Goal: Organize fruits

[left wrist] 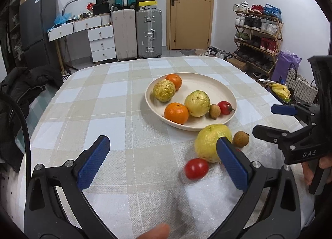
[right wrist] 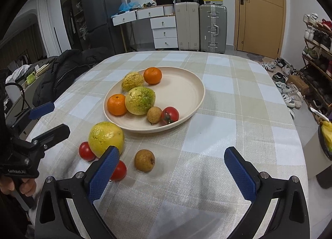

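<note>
You held the left gripper [left wrist: 164, 162] and right gripper [right wrist: 172, 170] low, both spread wide and gripping nothing, above the checked tablecloth [right wrist: 217, 135] before the fruit plate [right wrist: 186, 94].

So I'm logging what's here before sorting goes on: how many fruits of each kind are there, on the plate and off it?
Oranges: 2
Yellow-green guavas: 3
Tomatoes: 3
Small brown longans: 2
Total: 10, six on the plate, four on the tablecloth.
</note>
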`<state>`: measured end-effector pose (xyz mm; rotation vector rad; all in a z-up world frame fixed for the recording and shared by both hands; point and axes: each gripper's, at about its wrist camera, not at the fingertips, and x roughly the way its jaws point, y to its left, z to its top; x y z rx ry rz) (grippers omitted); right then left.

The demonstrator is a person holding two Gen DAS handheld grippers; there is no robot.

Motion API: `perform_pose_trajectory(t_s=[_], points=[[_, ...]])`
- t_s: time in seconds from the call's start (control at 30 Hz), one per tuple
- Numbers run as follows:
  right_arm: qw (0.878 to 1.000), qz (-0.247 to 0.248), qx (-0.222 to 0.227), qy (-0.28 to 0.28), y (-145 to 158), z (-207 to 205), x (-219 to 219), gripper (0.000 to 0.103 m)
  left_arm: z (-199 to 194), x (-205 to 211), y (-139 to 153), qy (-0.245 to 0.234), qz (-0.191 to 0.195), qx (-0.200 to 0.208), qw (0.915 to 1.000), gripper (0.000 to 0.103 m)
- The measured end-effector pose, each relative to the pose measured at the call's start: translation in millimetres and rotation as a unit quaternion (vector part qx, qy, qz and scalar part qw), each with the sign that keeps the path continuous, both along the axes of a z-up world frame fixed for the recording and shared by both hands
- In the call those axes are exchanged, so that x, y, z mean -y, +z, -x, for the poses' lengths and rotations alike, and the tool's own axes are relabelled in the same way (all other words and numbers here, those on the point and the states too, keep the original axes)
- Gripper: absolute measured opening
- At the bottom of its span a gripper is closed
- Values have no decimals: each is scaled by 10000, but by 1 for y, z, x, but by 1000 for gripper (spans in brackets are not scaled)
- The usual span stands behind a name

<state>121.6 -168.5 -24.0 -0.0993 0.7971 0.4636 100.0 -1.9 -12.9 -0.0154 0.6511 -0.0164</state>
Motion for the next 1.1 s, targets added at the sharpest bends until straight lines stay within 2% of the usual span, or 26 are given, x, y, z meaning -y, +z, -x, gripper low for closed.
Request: perform_pose_trajectory(t_s=[0.37, 0.77, 1.1], points=[[9990, 428, -148, 26, -16, -3, -6, 103, -9, 7, -12, -214, -47, -331, 9992, 103], [9974, 650, -320, 29, -29, -8, -11, 103, -21, 15, -33, -312, -143, -839, 9959, 103], [9968, 640, -487, -6, -36, -16, -12, 103, -26, 18, -43, -342, -162, -1034, 9939, 103]])
